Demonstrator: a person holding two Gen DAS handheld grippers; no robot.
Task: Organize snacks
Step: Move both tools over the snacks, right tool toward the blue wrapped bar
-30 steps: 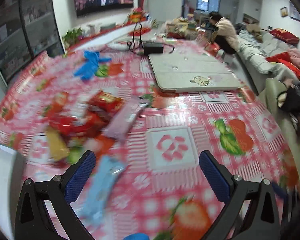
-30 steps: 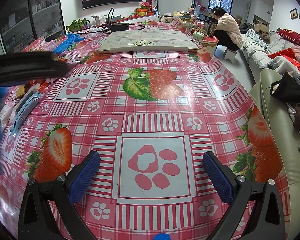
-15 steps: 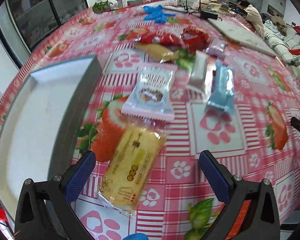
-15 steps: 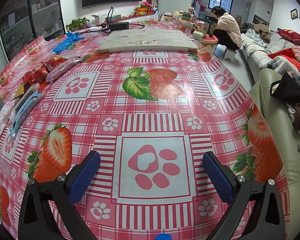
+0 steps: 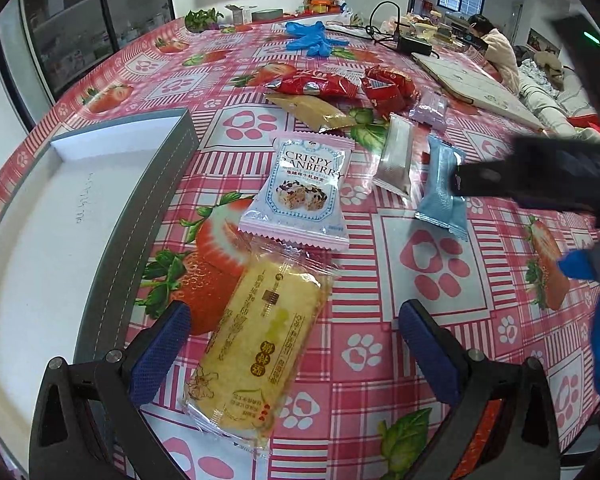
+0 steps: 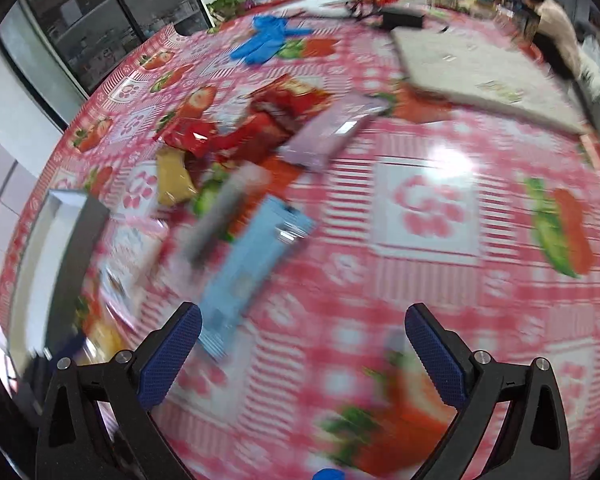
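The left tongs [image 5: 294, 354] stood wide open and held nothing, straddling a yellow cake packet [image 5: 260, 344] that lay on the surface [image 5: 432, 320] close to its near edge. Beside the packet, toward the left edge, sat a grey-walled white tray [image 5: 52, 232]. Just beyond the packet lay a cranberry crisp packet [image 5: 300, 190], then a silver bar [image 5: 396, 156] and a light-blue bar [image 5: 442, 188]. The right tongs [image 6: 302, 354] also gaped wide and empty; that view was blurred, with the light-blue bar just beyond their left finger.
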